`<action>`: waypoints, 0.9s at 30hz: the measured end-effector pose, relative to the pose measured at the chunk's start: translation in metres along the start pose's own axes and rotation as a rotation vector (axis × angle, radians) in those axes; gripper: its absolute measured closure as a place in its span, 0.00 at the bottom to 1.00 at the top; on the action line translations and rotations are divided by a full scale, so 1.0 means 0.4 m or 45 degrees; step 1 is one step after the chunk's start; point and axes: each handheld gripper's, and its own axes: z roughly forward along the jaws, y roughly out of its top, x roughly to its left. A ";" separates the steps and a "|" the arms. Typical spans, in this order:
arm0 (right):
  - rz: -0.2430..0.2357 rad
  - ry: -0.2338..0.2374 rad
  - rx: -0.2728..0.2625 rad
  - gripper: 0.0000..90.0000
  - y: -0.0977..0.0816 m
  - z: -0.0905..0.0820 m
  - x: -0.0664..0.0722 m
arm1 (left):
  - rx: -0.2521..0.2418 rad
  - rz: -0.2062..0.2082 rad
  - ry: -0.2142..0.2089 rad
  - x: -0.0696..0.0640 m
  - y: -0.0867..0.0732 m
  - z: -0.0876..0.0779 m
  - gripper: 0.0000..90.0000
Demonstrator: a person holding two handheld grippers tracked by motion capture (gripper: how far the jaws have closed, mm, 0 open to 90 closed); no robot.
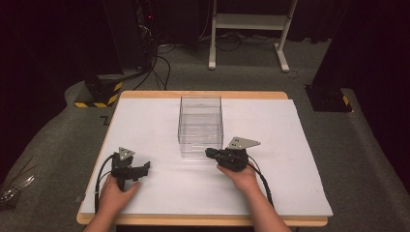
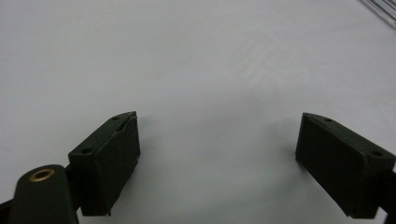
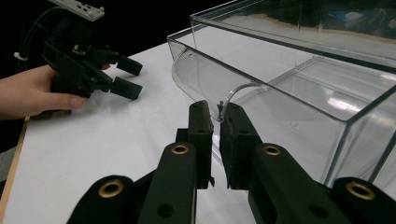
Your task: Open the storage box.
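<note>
A clear plastic box (image 1: pixel 200 123) stands open-topped in the middle of the white table top (image 1: pixel 159 111). In the right gripper view a thin clear handle (image 3: pixel 243 87) arches from the near wall of the box (image 3: pixel 299 70). My right gripper (image 1: pixel 209 152) sits at the box's near right corner, and its jaws (image 3: pixel 217 112) are closed on one leg of that handle. Well apart from the box, my left gripper (image 1: pixel 144 170) rests low on the table at the near left. Its jaws (image 2: pixel 219 126) are wide apart over bare white surface. It also appears in the right gripper view (image 3: pixel 130 77).
The wooden table edge (image 1: pixel 203 221) rims the white sheet. A corner of the clear box (image 2: pixel 380 7) shows at the top right of the left gripper view. Beyond the table are grey carpet, a white desk frame (image 1: pixel 249 21) and cables.
</note>
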 end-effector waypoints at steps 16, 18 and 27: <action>-0.021 0.029 0.023 0.93 -0.015 -0.027 0.045 | 0.003 0.002 -0.001 0.000 0.000 0.000 0.16; -0.022 0.033 0.026 0.93 -0.017 -0.031 0.050 | 0.003 0.001 -0.001 0.000 0.000 0.000 0.16; -0.032 0.052 0.036 0.94 -0.028 -0.047 0.079 | 0.003 0.001 -0.002 0.000 0.000 0.000 0.16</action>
